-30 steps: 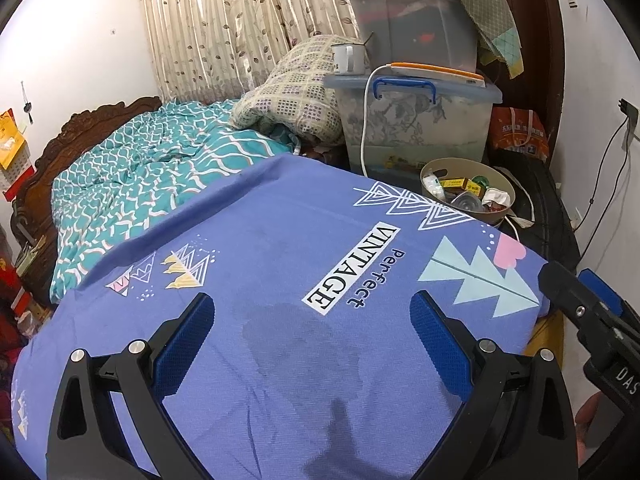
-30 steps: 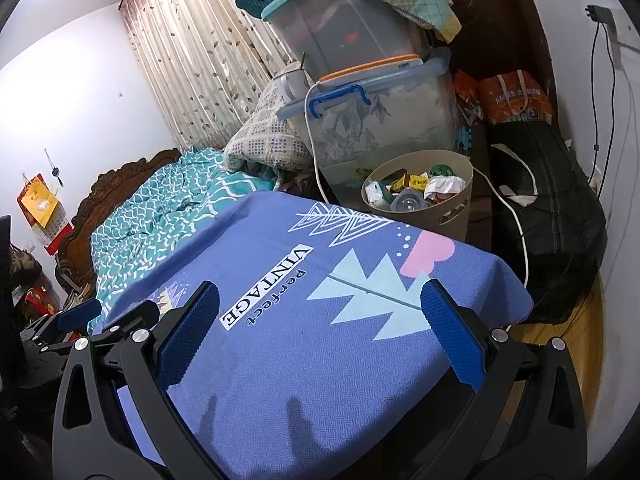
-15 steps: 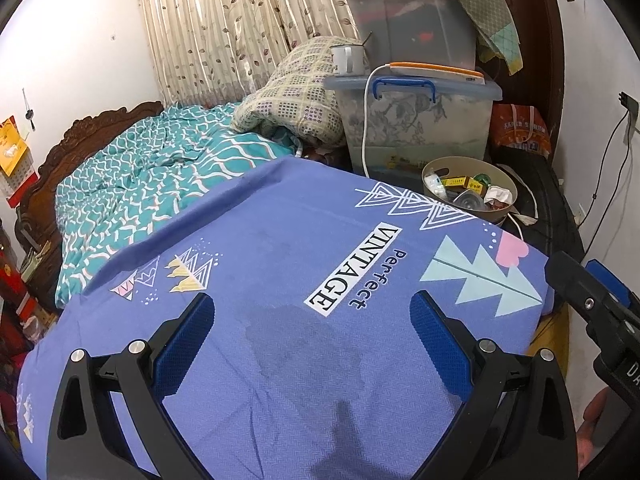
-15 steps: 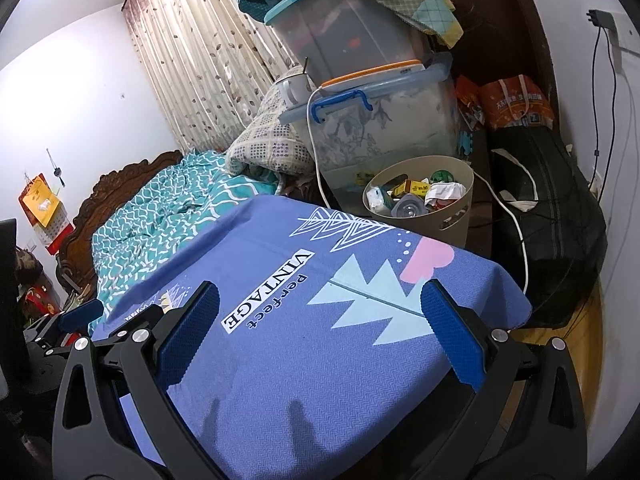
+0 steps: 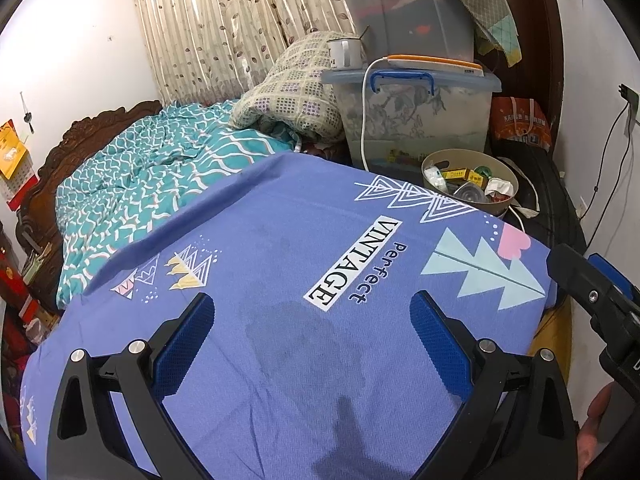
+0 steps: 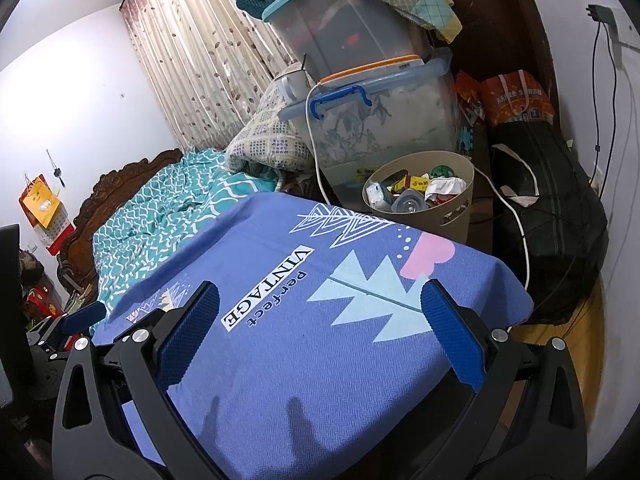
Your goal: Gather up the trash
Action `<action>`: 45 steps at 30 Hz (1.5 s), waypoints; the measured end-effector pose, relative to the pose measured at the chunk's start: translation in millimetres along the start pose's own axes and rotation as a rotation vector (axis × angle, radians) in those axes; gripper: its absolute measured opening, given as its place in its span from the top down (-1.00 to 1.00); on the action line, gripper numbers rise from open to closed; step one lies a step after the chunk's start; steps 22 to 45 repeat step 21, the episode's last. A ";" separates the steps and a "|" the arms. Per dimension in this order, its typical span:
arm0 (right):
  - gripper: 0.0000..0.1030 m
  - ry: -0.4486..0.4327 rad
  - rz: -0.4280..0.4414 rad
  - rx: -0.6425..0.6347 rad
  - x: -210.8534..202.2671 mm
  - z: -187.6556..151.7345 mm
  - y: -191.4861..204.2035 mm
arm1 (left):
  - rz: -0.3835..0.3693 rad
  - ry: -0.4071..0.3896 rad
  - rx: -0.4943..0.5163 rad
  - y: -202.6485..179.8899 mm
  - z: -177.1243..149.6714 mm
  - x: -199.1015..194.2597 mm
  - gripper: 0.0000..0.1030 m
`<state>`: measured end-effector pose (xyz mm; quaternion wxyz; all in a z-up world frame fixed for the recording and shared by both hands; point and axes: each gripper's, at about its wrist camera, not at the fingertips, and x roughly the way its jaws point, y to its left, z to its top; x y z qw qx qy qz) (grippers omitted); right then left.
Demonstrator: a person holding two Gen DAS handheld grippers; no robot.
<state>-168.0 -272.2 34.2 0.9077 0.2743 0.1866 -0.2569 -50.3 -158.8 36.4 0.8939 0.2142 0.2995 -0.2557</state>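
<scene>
Bedroom, desk under a purple cloth (image 5: pixel 280 264), nothing on it. Your left gripper (image 5: pixel 312 344) and right gripper (image 6: pixel 320 336) hover over it, jaws wide, empty. Trash sits in the bin (image 6: pixel 448 222) past the far edge. Collection looks done; back off.

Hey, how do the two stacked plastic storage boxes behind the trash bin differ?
The upper storage box has a teal lid and smoky walls; the lower storage box has a blue lid and clearer walls showing floral fabric. The upper one is draped with cloth; the lower one carries a mug. Both are lidded and translucent.
</scene>
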 end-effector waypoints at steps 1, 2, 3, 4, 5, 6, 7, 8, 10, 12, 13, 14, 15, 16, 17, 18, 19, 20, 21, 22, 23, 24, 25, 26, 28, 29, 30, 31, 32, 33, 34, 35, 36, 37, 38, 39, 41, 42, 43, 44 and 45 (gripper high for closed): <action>-0.93 0.000 0.000 0.000 0.0 0.0 0.0 | -0.001 0.000 0.000 0.1 -0.1 0.0 -0.83; -0.93 0.002 0.000 0.000 0.6 -0.8 0.0 | -0.001 0.001 -0.001 -0.1 -0.3 0.3 -0.83; -0.93 0.003 0.000 0.000 1.3 -1.6 0.0 | -0.001 0.001 -0.002 0.3 -0.9 0.3 -0.83; -0.93 0.004 0.000 0.000 2.0 -2.4 0.0 | -0.001 0.001 -0.002 0.2 -0.6 0.5 -0.83; -0.93 0.007 0.001 0.000 4.2 -3.3 -1.5 | -0.002 0.002 -0.001 0.3 -0.8 0.6 -0.83; -0.93 0.008 0.001 0.001 4.4 -3.9 -1.2 | -0.002 0.003 -0.001 0.0 -0.4 0.9 -0.83; -0.93 0.006 0.001 0.001 4.0 -3.4 -1.4 | -0.003 0.004 -0.001 0.1 -0.9 1.1 -0.83; -0.93 0.006 0.001 0.000 3.9 -3.3 -1.4 | -0.005 0.005 -0.001 0.3 -1.4 1.2 -0.83; -0.93 0.006 0.001 0.000 3.9 -4.1 -0.8 | -0.013 0.000 0.000 -0.1 -2.3 0.6 -0.83; -0.93 0.005 0.000 0.000 3.5 -3.1 -1.3 | -0.026 -0.002 -0.001 0.5 -3.5 -0.3 -0.83; -0.93 0.005 0.000 0.001 3.5 -3.3 -1.3 | -0.029 -0.001 -0.002 -0.2 -3.3 -0.2 -0.83; -0.93 0.006 0.000 0.002 3.5 -3.2 -1.4 | -0.028 -0.001 -0.001 -0.3 -3.5 -0.3 -0.83; -0.93 0.006 0.000 0.002 3.7 -3.1 -1.4 | -0.026 -0.002 0.000 -0.7 -3.3 -0.7 -0.83; -0.93 0.007 0.000 0.003 4.5 -4.2 -1.9 | -0.025 -0.002 -0.001 -0.4 -3.1 -0.4 -0.83; -0.93 0.008 0.000 0.004 5.0 -5.3 -2.7 | -0.026 -0.002 -0.003 -0.1 -3.1 -0.9 -0.83; -0.93 0.009 0.000 0.005 5.3 -6.2 -2.5 | -0.027 -0.002 -0.004 -0.1 -2.8 -1.8 -0.83; -0.93 0.008 0.000 0.004 5.1 -5.4 -2.7 | -0.029 -0.004 -0.005 0.1 -2.7 -2.4 -0.83; -0.93 0.008 0.001 0.003 5.0 -5.1 -2.7 | -0.029 -0.005 -0.005 0.2 -2.7 -2.8 -0.83; -0.93 0.008 0.001 0.003 4.9 -5.1 -2.7 | -0.029 -0.005 -0.004 0.1 -2.8 -2.8 -0.83; -0.93 0.008 0.001 0.003 4.9 -5.1 -2.7 | -0.029 -0.005 -0.004 0.1 -2.8 -2.8 -0.83; -0.93 0.008 0.001 0.003 4.9 -5.1 -2.7 | -0.029 -0.005 -0.004 0.1 -2.8 -2.8 -0.83; -0.93 0.008 0.001 0.003 4.9 -5.1 -2.7 | -0.029 -0.005 -0.004 0.1 -2.8 -2.8 -0.83; -0.93 0.008 0.001 0.003 4.9 -5.1 -2.7 | -0.029 -0.005 -0.004 0.1 -2.8 -2.8 -0.83; -0.93 0.008 0.001 0.003 4.9 -5.1 -2.7 | -0.029 -0.005 -0.004 0.1 -2.8 -2.8 -0.83; -0.93 0.008 0.001 0.003 4.9 -5.1 -2.7 | -0.029 -0.005 -0.004 0.1 -2.8 -2.8 -0.83; -0.93 0.008 0.001 0.003 4.9 -5.1 -2.7 | -0.029 -0.005 -0.004 0.1 -2.8 -2.8 -0.83; -0.93 0.008 0.001 0.003 4.9 -5.1 -2.7 | -0.029 -0.005 -0.004 0.1 -2.8 -2.8 -0.83; -0.93 0.008 0.001 0.003 4.9 -5.1 -2.7 | -0.029 -0.005 -0.004 0.1 -2.8 -2.8 -0.83; -0.93 0.008 0.001 0.003 4.9 -5.1 -2.7 | -0.029 -0.005 -0.004 0.1 -2.8 -2.8 -0.83; -0.93 0.008 0.001 0.003 4.9 -5.1 -2.7 | -0.029 -0.005 -0.004 0.1 -2.8 -2.8 -0.83; -0.93 0.008 0.001 0.003 4.9 -5.1 -2.7 | -0.029 -0.005 -0.004 0.1 -2.8 -2.8 -0.83; -0.93 0.008 0.001 0.003 4.9 -5.1 -2.7 | -0.029 -0.005 -0.004 0.1 -2.8 -2.8 -0.83; -0.93 0.008 0.001 0.003 4.9 -5.1 -2.7 | -0.029 -0.005 -0.004 0.1 -2.8 -2.8 -0.83; -0.93 0.008 0.001 0.003 4.9 -5.1 -2.7 | -0.029 -0.005 -0.004 0.1 -2.8 -2.8 -0.83; -0.93 0.008 0.001 0.003 4.9 -5.1 -2.7 | -0.029 -0.005 -0.004 0.1 -2.8 -2.8 -0.83; -0.93 0.008 0.001 0.003 4.9 -5.1 -2.7 | -0.029 -0.005 -0.004 0.1 -2.8 -2.8 -0.83; -0.93 0.008 0.001 0.003 4.9 -5.1 -2.7 | -0.029 -0.005 -0.004 0.1 -2.8 -2.8 -0.83; -0.93 0.008 0.001 0.003 4.9 -5.1 -2.7 | -0.029 -0.005 -0.004 0.1 -2.8 -2.8 -0.83; -0.93 0.008 0.001 0.003 4.9 -5.1 -2.7 | -0.029 -0.005 -0.004 0.1 -2.8 -2.8 -0.83; -0.93 0.008 0.001 0.003 4.9 -5.1 -2.7 | -0.029 -0.005 -0.004 0.1 -2.8 -2.8 -0.83; -0.93 0.008 0.001 0.003 4.9 -5.1 -2.7 | -0.029 -0.005 -0.004 0.1 -2.8 -2.8 -0.83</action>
